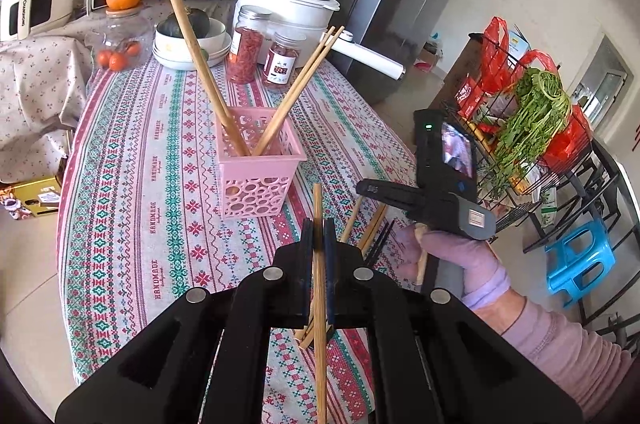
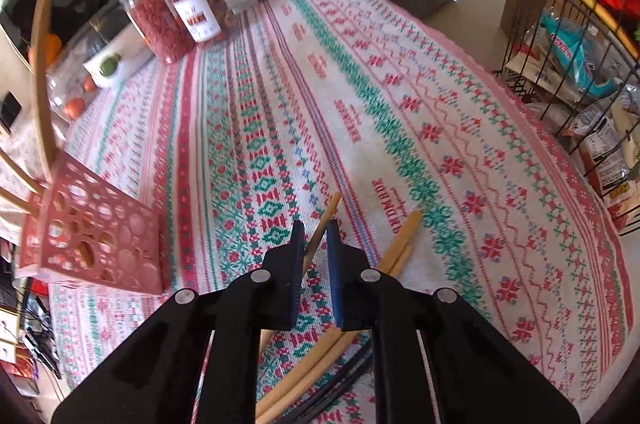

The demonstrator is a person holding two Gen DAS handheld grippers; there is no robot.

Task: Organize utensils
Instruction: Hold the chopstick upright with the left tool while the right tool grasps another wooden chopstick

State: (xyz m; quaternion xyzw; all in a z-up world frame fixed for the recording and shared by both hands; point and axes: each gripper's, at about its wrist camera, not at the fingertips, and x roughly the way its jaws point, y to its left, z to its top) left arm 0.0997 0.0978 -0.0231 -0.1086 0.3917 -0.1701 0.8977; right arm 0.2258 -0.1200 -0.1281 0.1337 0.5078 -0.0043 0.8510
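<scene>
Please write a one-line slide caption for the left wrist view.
Left claw shut on a bamboo chopstick, facing the pink basket that holds other chopsticks.

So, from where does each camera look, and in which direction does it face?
Left wrist: sits on the left gripper, shut on a chopstick, facing the pink basket; the gloved right hand shows.
Right wrist: sits on the right gripper, angled down at the tablecloth, a chopstick between its fingers.
Shared: basket, jars, white pot.
</scene>
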